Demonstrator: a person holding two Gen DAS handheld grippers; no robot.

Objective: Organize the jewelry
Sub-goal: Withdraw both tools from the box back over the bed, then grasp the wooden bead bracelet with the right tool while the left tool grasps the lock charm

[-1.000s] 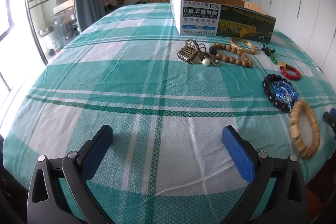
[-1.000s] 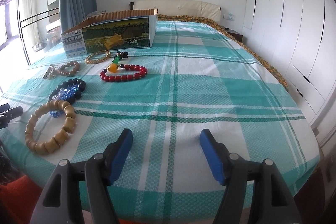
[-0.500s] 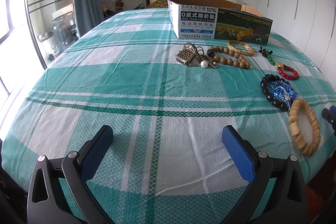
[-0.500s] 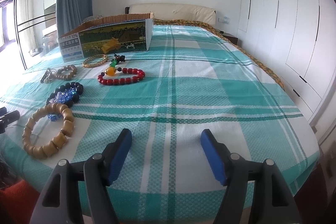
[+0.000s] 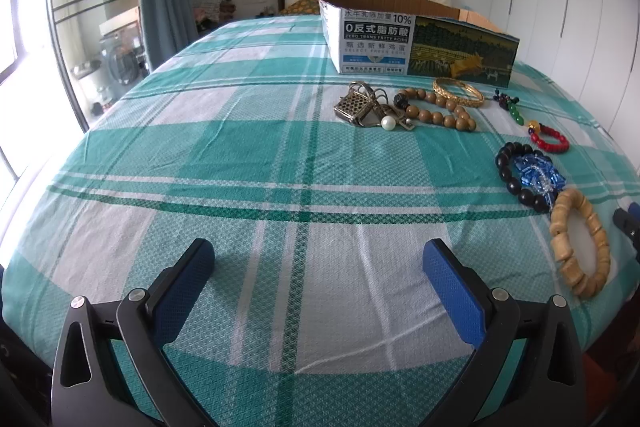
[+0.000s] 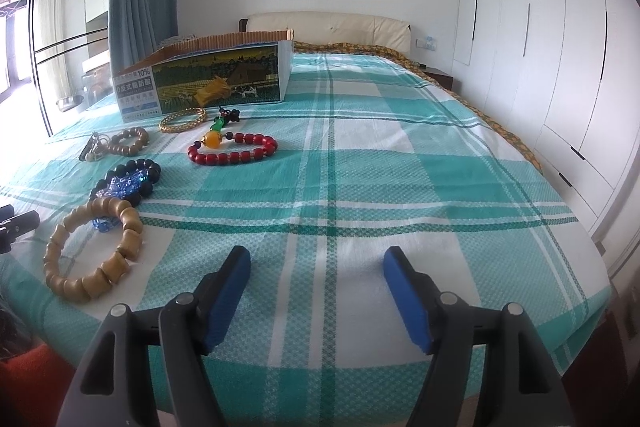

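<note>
Since a second ago both views have tipped up slightly, so the cardboard box (image 6: 208, 79) and headboard sit lower in frame, while the jewelry lies unmoved. The left gripper (image 5: 318, 269) and right gripper (image 6: 316, 277) hover released over the plaid bedspread (image 6: 400, 187), jaws spread, gripping nothing. The wooden bracelet (image 6: 94, 247), black bead bracelet (image 6: 150, 173) and red bead bracelet (image 6: 234, 151) lie in front of the box.

Bracelets (image 5: 579, 242) on bed (image 5: 240, 155), before open box (image 5: 416, 41).

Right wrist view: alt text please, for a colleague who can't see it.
Open right gripper over a green plaid bedspread, holding nothing. Ahead to its left lie a tan bracelet, black beads, a red bracelet and a gold bangle, before an open box.
</note>
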